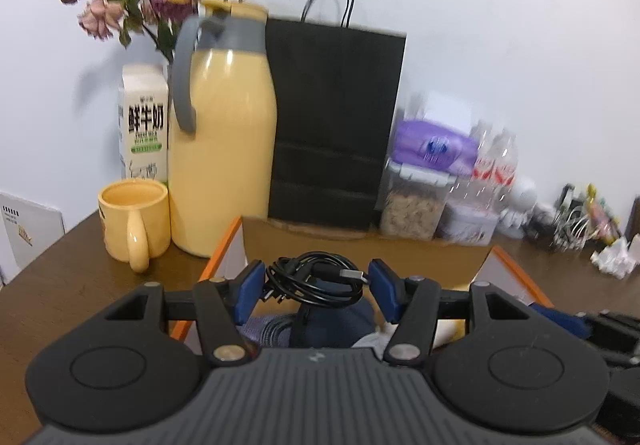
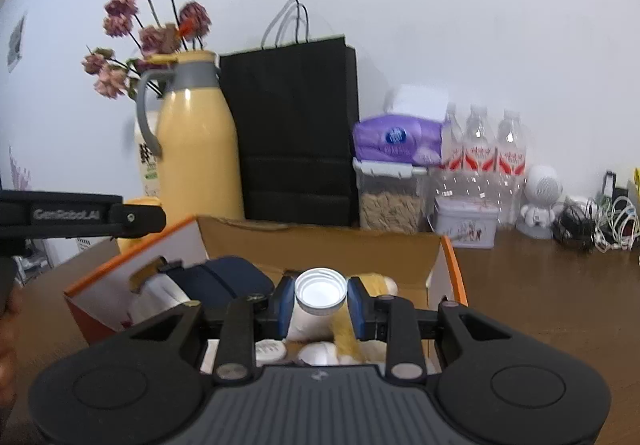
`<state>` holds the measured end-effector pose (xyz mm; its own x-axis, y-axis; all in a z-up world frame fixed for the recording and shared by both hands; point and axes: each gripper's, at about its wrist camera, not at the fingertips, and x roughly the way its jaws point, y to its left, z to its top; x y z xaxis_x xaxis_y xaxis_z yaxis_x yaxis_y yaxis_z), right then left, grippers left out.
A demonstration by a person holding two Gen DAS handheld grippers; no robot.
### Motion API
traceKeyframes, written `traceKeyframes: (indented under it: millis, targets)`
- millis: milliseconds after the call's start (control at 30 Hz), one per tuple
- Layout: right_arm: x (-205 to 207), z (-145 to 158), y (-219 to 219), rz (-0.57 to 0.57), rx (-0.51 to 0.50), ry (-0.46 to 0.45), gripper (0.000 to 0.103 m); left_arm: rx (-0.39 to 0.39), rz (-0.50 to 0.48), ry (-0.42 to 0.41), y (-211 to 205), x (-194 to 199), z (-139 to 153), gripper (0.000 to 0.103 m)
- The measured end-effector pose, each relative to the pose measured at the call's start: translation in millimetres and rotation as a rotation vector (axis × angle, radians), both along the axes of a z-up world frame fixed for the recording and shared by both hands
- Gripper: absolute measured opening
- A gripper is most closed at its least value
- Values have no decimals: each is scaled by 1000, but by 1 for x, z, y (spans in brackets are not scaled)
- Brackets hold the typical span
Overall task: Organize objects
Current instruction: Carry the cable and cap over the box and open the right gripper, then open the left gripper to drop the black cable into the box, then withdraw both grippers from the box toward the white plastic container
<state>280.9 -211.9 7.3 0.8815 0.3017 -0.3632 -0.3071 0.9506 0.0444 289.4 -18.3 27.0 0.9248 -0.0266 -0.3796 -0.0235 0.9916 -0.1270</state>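
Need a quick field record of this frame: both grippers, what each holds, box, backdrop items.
left gripper: shut on coiled black cable, held over the box
right gripper: shut on white bottle, cap facing the camera, over the box
box: open cardboard, orange-edged flaps; holds a dark blue item and small white pieces
table: brown wood
behind box: yellow jug, black paper bag, yellow mug, milk carton
right side: water bottles, purple tissue pack
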Motion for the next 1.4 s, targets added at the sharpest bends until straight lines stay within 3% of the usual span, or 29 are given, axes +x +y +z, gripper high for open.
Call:
traceKeyframes:
  millis: [300, 433, 500, 567, 667, 1400]
  targets:
    - [8, -16, -4, -30, -18, 41, 27, 51, -22, 0, -4, -1, -17, 61]
    - [4, -15, -5, -40, -20, 29, 30, 57, -3, -46, -4, -10, -13, 98]
    - [1, -14, -5, -43, -21, 23, 54, 56, 2, -69, -4, -15, -11, 103]
    - [-2, -14, -4, -56, -30, 6, 95, 58, 5, -71, -5, -16, -10, 103]
    - [-5, -13, -2, -63, -42, -10, 103, 64, 13, -47, -6, -13, -12, 103]
    - [-17, -10, -3, -60, -49, -20, 103, 72, -36, -77, -10, -34, -10, 103]
